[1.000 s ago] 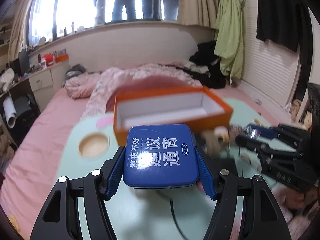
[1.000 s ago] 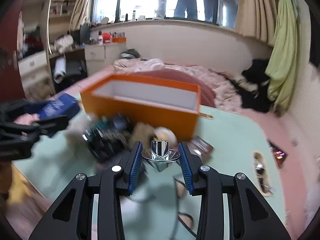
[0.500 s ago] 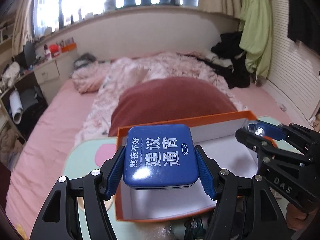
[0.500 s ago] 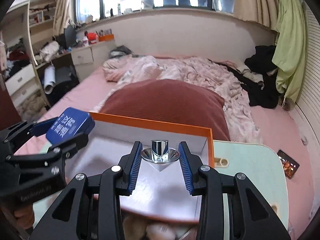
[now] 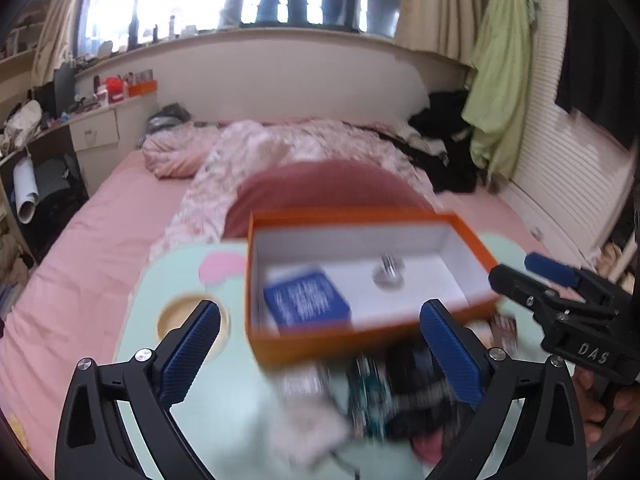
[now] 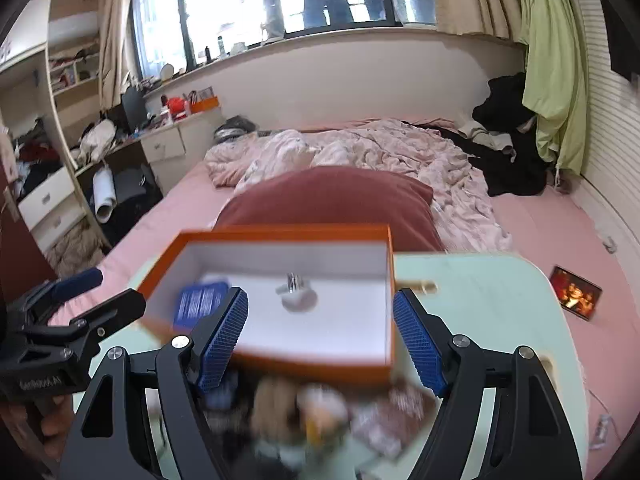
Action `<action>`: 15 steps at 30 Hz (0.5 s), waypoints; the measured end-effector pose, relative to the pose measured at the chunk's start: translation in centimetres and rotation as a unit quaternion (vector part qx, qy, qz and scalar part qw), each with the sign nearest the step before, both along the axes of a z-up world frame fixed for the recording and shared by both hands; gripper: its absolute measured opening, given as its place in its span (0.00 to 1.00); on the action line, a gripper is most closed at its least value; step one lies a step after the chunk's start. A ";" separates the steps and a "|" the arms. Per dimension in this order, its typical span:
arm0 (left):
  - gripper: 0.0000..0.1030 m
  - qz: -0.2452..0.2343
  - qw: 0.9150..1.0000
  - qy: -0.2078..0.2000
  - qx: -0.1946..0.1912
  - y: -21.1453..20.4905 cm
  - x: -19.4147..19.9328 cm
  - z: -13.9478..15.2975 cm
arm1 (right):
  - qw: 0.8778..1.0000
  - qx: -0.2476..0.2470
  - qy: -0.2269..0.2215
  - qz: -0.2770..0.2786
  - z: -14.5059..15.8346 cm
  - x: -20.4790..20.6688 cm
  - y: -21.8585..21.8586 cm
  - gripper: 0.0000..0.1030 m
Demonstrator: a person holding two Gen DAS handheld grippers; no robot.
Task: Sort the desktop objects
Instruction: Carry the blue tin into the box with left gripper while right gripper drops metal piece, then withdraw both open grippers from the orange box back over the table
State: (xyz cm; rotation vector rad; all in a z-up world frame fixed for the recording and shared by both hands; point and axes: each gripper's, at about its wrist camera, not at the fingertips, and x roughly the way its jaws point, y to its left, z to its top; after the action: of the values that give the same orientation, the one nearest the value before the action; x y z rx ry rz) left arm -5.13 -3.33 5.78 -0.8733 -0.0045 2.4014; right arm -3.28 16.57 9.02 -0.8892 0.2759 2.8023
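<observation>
Tin and top both lie inside the orange box [image 5: 372, 340], and both of your hand-held grippers are empty. Your left hand-held gripper [image 5: 320, 352] has just been opening and stands wide with nothing between its pads; your right hand-held gripper [image 6: 320, 336] has just been opening too, also bare. The blue tin [image 5: 306, 300] rests flat at the box's near left corner. It looks like stiff, smooth painted metal with rounded corners, probably light and a little slippery, so take it across its two straight sides. The silver spinning top [image 5: 388, 272] sits near the middle of the box floor. It is polished, hard and small, likely to roll or squirt out of a grip, so pinch its stem or under the flared rim. The box is thin card with white inner walls, so it probably slides easily on the pale green worktop [image 6: 480, 280]. A blurred heap of small clutter [image 6: 320, 412] lies just in front of the box; I cannot tell what each piece is.
</observation>
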 end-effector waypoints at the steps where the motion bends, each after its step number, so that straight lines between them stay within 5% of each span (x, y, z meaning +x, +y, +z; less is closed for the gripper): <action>1: 0.98 -0.007 1.000 -0.003 -0.007 -0.2 1.0 -0.5 | 1.000 0.004 -0.002 0.005 -0.2 1.1 -0.5 0.74; 8: 0.98 -0.015 0.999 -0.005 -0.049 -1.6 7.3 -4.5 | 0.997 0.039 -0.062 0.039 -4.4 6.9 -3.2 0.80; 15: 0.98 0.005 0.995 -0.062 -0.081 -1.4 6.7 -7.7 | 0.990 0.062 -0.122 0.038 -8.2 8.5 -3.4 0.80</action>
State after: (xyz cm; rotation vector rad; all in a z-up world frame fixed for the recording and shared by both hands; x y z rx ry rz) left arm 1.56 -4.72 -1.92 -1.0984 0.1411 2.3771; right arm 5.25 13.18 0.86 -1.2198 0.0309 2.7048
